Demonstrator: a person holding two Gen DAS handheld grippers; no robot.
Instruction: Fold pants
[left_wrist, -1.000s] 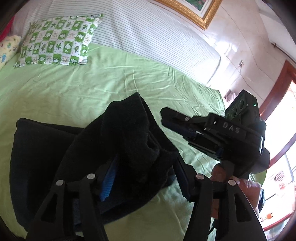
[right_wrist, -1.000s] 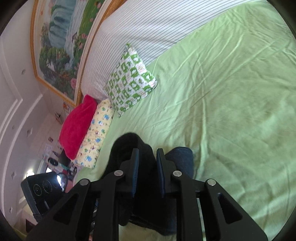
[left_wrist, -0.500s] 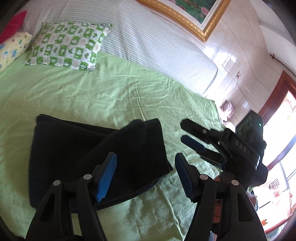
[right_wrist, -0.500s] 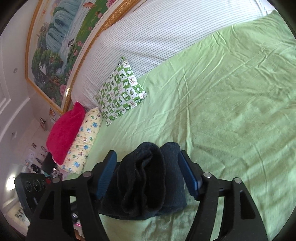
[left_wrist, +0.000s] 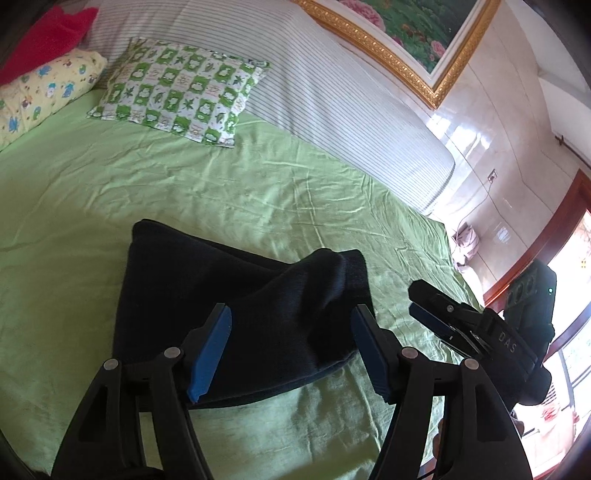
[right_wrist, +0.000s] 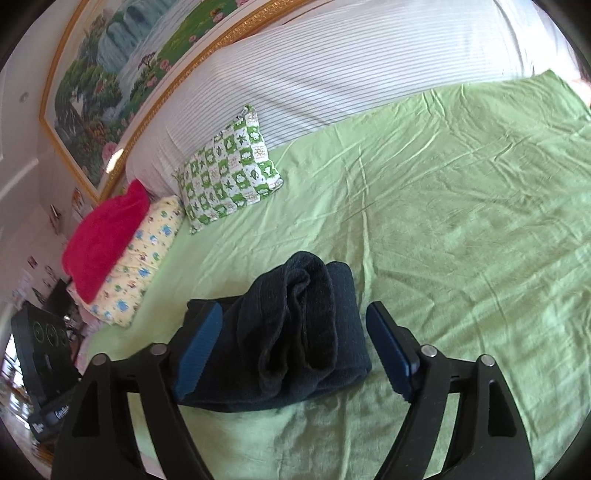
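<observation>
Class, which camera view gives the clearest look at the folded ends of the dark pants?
The right wrist view: the pants show their rolled, layered end edges head-on. The left wrist view shows the pants mostly as a flat top surface.

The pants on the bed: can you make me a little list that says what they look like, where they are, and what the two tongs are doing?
pants: dark pants, folded into a bundle with a lumpy top layer
where: lying on the green sheet
left tongs: left tongs open, holding nothing
right tongs: right tongs open, holding nothing
nearby: green patterned pillow, yellow pillow, red pillow at the head of the bed
</observation>
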